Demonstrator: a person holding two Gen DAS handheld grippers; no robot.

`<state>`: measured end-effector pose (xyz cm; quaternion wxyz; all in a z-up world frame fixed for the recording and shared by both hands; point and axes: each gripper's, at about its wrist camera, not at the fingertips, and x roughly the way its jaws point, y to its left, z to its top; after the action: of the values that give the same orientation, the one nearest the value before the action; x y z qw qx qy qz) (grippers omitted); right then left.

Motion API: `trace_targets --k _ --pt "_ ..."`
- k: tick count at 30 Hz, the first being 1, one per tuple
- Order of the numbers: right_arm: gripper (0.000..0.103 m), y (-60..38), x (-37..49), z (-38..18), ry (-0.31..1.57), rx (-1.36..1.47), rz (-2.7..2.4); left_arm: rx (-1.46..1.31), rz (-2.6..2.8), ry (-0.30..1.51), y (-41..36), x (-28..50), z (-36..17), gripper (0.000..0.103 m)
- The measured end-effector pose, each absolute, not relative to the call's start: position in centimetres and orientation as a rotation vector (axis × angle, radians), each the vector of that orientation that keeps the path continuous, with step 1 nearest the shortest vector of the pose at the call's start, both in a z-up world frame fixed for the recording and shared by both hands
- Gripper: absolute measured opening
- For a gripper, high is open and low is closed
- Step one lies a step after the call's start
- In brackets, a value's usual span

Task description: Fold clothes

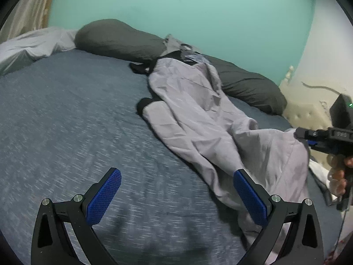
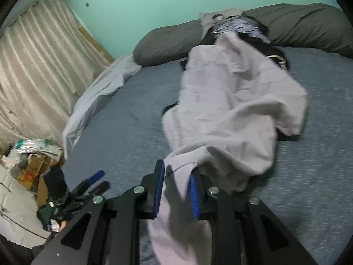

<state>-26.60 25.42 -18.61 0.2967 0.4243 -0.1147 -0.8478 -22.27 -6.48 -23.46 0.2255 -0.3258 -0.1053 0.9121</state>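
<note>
A pale lilac garment [image 1: 198,119] lies crumpled lengthwise on the blue-grey bed [image 1: 66,114], with black clothing [image 1: 142,106] showing under its left edge. My left gripper [image 1: 176,173] hovers open and wide above the bed, its right pad over the garment's near end, nothing between its fingers. In the right wrist view my right gripper [image 2: 177,177] has its jaws narrowly apart, and a fold of the garment [image 2: 231,110] fills the gap between the blue pads and hangs down behind them. From the left wrist view the right gripper [image 1: 302,135] holds that edge raised at the bed's right side.
Two dark grey pillows [image 1: 119,37] [image 1: 249,86] lie along the green wall, with a small heap of clothes [image 1: 187,50] between them. A white sheet [image 1: 33,46] is bunched at the far left. Curtain [image 2: 33,66] and floor clutter [image 2: 33,161] border the bed's left side.
</note>
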Motion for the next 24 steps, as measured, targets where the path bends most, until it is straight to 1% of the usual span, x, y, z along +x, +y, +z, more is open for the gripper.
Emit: trace_targets --k 5,7,12,19,24 --pt "0.025 28.2 -25.9 -21.3 -0.262 1.208 -2.337 -0.905 2.459 -0.221 -3.9 -21.6 -23.7 0.103" --pt "0.031 29.1 -25.4 -22.3 -0.265 1.227 -2.368 -0.922 2.443 -0.176 -2.6 -21.3 -23.9 0.103" --pt "0.031 32.0 -24.6 -23.4 -0.325 1.217 -2.422 -0.939 2.388 -0.086 0.2 -20.3 -24.1 0.103" --pt "0.031 34.2 -24.1 -23.2 -0.335 1.197 -2.470 -0.967 2.265 -0.092 3.8 -19.1 -24.7 0.103" --pt "0.031 34.9 -23.5 -23.4 -0.356 1.190 -2.484 -0.940 2.220 -0.021 6.7 -18.2 -25.0 0.103"
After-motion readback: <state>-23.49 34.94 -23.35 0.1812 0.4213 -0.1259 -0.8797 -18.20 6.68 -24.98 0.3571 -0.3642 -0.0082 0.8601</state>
